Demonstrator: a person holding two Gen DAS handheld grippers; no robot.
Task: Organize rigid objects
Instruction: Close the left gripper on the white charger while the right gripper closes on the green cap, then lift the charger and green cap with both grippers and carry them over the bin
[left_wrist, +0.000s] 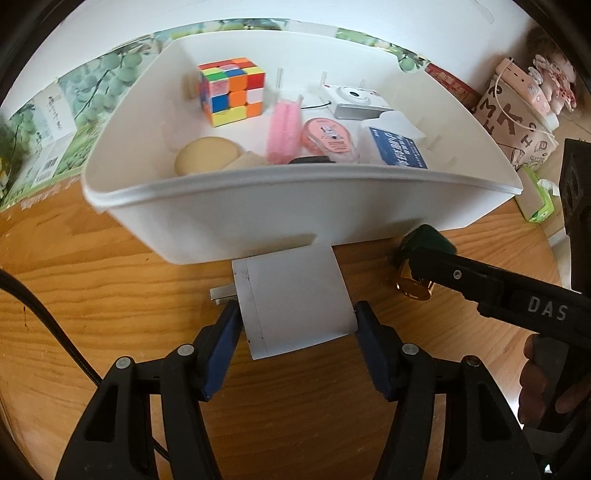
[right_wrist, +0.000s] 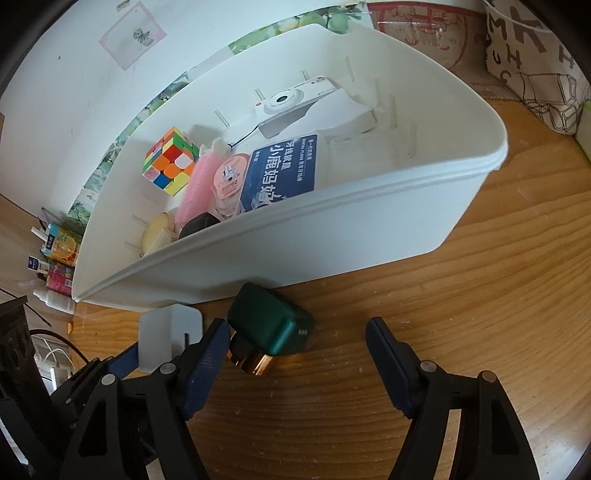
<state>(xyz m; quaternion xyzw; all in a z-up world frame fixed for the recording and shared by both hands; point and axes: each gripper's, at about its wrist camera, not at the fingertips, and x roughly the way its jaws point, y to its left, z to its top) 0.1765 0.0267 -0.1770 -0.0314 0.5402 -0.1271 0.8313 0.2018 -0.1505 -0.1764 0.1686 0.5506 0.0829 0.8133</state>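
A white charger block (left_wrist: 291, 299) lies on the wooden table in front of the white bin (left_wrist: 295, 206). My left gripper (left_wrist: 297, 317) straddles it, its blue pads touching or nearly touching both sides. The charger also shows in the right wrist view (right_wrist: 166, 332). A dark green and gold object (right_wrist: 269, 328) lies by the bin wall (right_wrist: 332, 236). My right gripper (right_wrist: 295, 332) is open around it, the left pad touching it, the right pad well clear. The bin holds a Rubik's cube (left_wrist: 232, 90), a pink brush (left_wrist: 284, 129), a white camera (left_wrist: 351, 98) and a blue box (left_wrist: 397, 146).
A patterned paper bag (left_wrist: 513, 122) and a green tissue pack (left_wrist: 539, 195) stand at the right of the table. Small cartons and bottles (right_wrist: 55, 266) lie left of the bin. A black cable (left_wrist: 48, 325) crosses the table at the left.
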